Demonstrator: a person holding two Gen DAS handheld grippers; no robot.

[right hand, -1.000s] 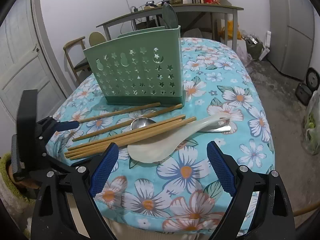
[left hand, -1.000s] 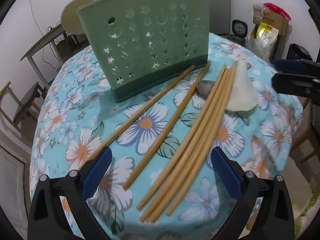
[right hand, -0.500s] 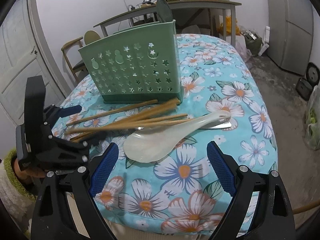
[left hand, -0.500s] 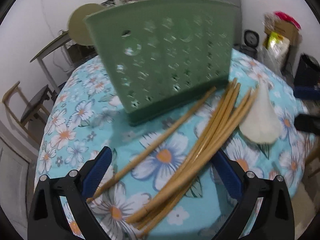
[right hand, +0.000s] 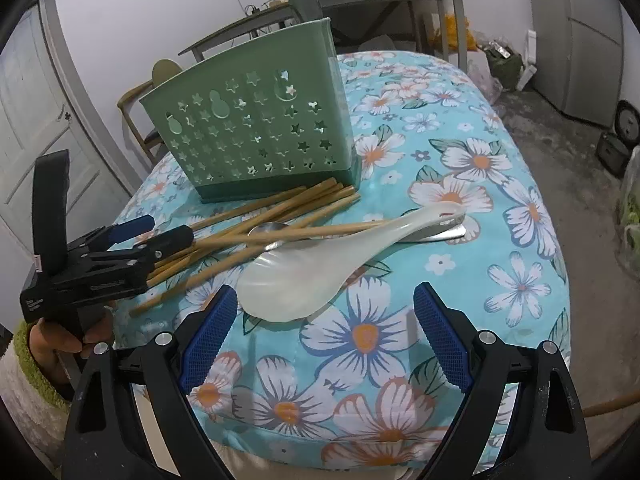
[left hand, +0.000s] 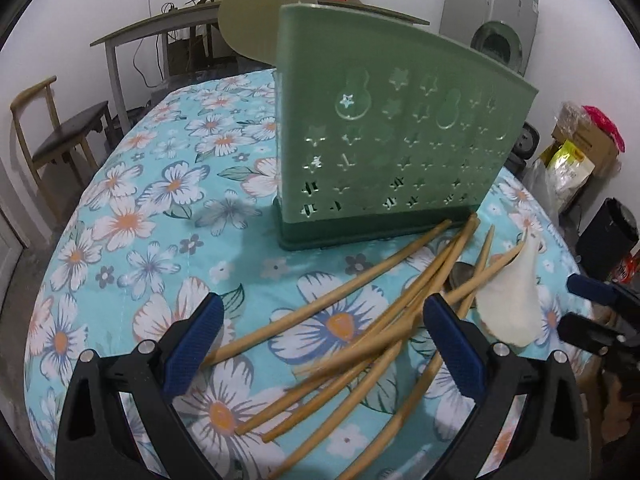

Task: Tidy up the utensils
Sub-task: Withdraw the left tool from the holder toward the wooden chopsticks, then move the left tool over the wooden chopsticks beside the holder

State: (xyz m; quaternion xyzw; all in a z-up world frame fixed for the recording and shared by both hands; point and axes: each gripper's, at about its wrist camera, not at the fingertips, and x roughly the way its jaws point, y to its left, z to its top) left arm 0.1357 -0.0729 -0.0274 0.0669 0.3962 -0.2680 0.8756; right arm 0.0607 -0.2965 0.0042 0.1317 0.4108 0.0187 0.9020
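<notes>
Up close, a table covered in a turquoise floral tablecloth (right hand: 500, 184) holds a green plastic utensil caddy (right hand: 256, 136), standing upright with star and gourd-shaped cutouts punched through its front wall and a darker green base. In the left wrist view the caddy (left hand: 392, 132) fills the upper middle of the frame.

Bamboo chopsticks (right hand: 256, 224) lie loose on the cloth in front of the caddy, splayed at different angles and crossing one another, their far ends touching or nearly touching the caddy's base. Seen from the left wrist, the chopsticks (left hand: 360, 328) fan out toward the camera between the blue pads, several blurred.

A translucent white rice spoon (right hand: 320, 264) rests beside the chopsticks, its broad bowl nearest the right gripper, its handle angled away across a metal spoon (right hand: 272, 229) partly hidden beneath the sticks.

The left gripper (left hand: 320, 348) is spread wide, its 2 blue pads on either side of the chopstick pile, holding nothing. The right gripper (right hand: 322, 344) is likewise spread wide and empty, just short of the rice spoon's bowl. A wooden chair (left hand: 60, 128) stands beyond the table.
</notes>
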